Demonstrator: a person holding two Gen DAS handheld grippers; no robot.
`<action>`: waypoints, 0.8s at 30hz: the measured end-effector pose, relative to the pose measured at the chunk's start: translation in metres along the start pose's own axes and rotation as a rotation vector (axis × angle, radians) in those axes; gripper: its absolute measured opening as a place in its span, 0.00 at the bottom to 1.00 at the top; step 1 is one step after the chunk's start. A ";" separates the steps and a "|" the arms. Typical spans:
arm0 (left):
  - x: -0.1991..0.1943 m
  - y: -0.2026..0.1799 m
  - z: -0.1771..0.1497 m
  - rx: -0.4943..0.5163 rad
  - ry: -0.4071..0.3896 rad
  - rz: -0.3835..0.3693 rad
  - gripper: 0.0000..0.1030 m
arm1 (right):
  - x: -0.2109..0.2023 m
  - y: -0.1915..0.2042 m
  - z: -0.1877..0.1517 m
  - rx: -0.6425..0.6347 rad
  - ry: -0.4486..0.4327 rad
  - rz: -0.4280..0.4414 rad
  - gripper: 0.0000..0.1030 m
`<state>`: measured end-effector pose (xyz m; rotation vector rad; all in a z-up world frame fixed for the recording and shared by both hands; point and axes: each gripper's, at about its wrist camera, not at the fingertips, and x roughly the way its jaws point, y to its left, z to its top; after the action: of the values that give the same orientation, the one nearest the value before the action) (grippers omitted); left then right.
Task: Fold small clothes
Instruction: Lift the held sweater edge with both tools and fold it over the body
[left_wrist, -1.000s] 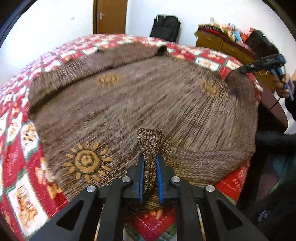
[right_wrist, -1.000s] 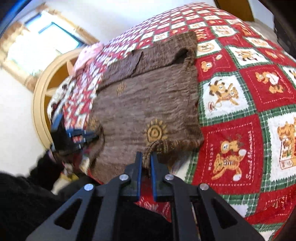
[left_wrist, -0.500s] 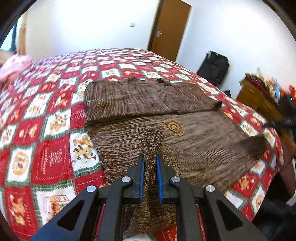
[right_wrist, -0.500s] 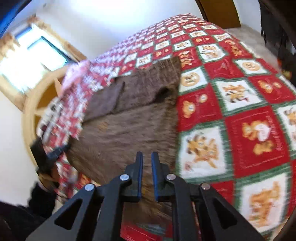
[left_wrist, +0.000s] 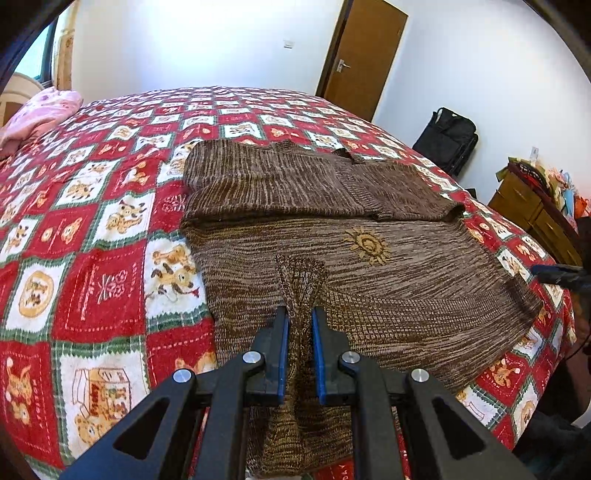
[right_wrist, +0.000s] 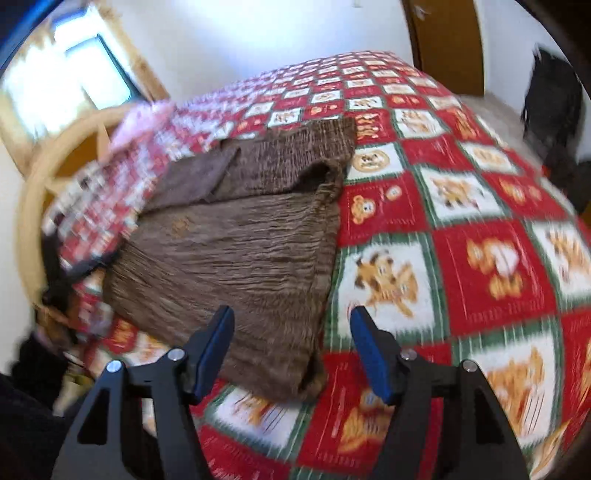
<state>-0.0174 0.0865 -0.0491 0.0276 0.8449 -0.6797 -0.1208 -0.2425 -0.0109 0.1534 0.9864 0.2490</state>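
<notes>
Brown knit sweater (left_wrist: 332, 236) is spread flat on a bed covered by a red, white and green patchwork quilt (left_wrist: 103, 266). The knit is mottled in dark and light brown, with a ribbed band along its near edge. One gold sun motif (left_wrist: 367, 245) is seen on the body in the left wrist view; a second faint motif is made out in the blurred right wrist view. Two sleeves are folded across the upper part, meeting near the middle. The near corner on one side is bunched and lifted, pinched between the blue pads of the left gripper (left_wrist: 300, 321), which is closed narrowly on that fabric. The other near corner lies on the quilt, released. The right gripper (right_wrist: 291, 321) is seen with its jaws opening; they stand wide above the sweater's edge and the quilt, and nothing is pressed between the pads.

One pink pillow (left_wrist: 40, 114) is seen at the head of the bed, one brown door (left_wrist: 362, 55) in the far wall, one black bag (left_wrist: 447, 140) against the wall, and one wooden dresser (left_wrist: 532, 218) at the side, piled with items too small to be told apart.
</notes>
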 end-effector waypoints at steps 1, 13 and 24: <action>0.000 0.001 -0.001 -0.008 -0.001 0.002 0.11 | 0.012 0.006 0.002 -0.035 0.022 -0.034 0.67; -0.011 -0.004 -0.005 -0.043 -0.055 0.032 0.11 | 0.019 0.032 -0.010 -0.165 0.007 -0.178 0.14; -0.025 -0.012 0.000 -0.020 -0.117 0.063 0.11 | 0.027 0.049 -0.001 -0.272 0.017 -0.226 0.19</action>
<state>-0.0356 0.0905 -0.0290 -0.0037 0.7357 -0.6078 -0.1144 -0.1880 -0.0215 -0.2078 0.9679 0.1751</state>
